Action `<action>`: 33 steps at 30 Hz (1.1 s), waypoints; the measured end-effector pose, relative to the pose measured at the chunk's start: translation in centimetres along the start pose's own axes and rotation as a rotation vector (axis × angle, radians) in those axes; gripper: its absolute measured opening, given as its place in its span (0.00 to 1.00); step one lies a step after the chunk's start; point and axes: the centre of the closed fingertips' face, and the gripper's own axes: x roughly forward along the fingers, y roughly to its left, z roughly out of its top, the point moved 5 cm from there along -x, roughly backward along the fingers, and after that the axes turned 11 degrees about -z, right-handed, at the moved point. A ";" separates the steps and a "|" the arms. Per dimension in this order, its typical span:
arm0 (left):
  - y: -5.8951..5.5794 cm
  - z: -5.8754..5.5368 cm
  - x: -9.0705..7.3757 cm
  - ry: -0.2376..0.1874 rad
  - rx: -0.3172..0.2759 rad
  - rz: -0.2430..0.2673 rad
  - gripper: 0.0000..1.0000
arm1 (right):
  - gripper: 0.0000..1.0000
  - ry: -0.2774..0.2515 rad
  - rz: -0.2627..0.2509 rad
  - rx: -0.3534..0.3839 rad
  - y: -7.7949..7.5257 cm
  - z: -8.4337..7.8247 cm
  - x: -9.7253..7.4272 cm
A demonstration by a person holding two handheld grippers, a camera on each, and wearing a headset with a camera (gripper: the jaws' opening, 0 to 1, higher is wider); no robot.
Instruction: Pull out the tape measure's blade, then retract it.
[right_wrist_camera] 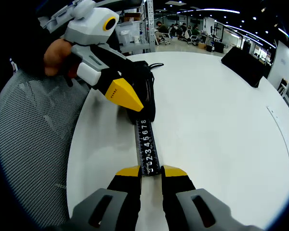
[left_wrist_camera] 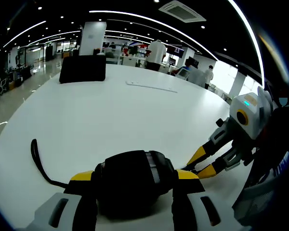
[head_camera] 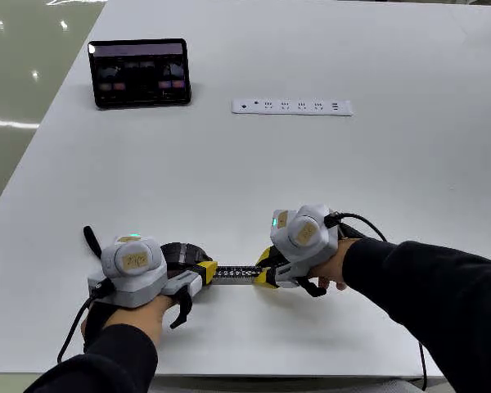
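Two tools are at work near the close edge of the tabletop (head_camera: pixel 270 164). Your left hand-held gripper (head_camera: pixel 203 274) is clenched around the black tape measure case (head_camera: pixel 180 254), which sits on the tabletop, left of centre. Your right hand-held gripper (right_wrist_camera: pixel 151 171) grasps the tip of the blade (right_wrist_camera: pixel 145 142). A short numbered length of it spans the gap between the case and those jaws. At the far left stands a tablet (head_camera: pixel 139 72). A white power strip (head_camera: pixel 292 106) lies far centre, well apart from the work.
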 end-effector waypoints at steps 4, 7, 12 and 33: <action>0.0 0.0 0.0 0.000 -0.001 -0.001 0.58 | 0.12 0.000 0.002 0.008 0.0 0.1 0.1; 0.0 0.0 0.0 0.000 -0.002 -0.001 0.59 | 0.12 0.001 0.006 0.023 0.0 0.2 0.2; 0.0 0.0 0.0 -0.001 -0.002 -0.001 0.59 | 0.11 0.007 0.012 0.040 0.1 0.6 0.4; 0.0 -0.1 0.1 -0.005 -0.010 -0.003 0.59 | 0.11 -0.035 0.009 0.010 0.2 1.0 0.6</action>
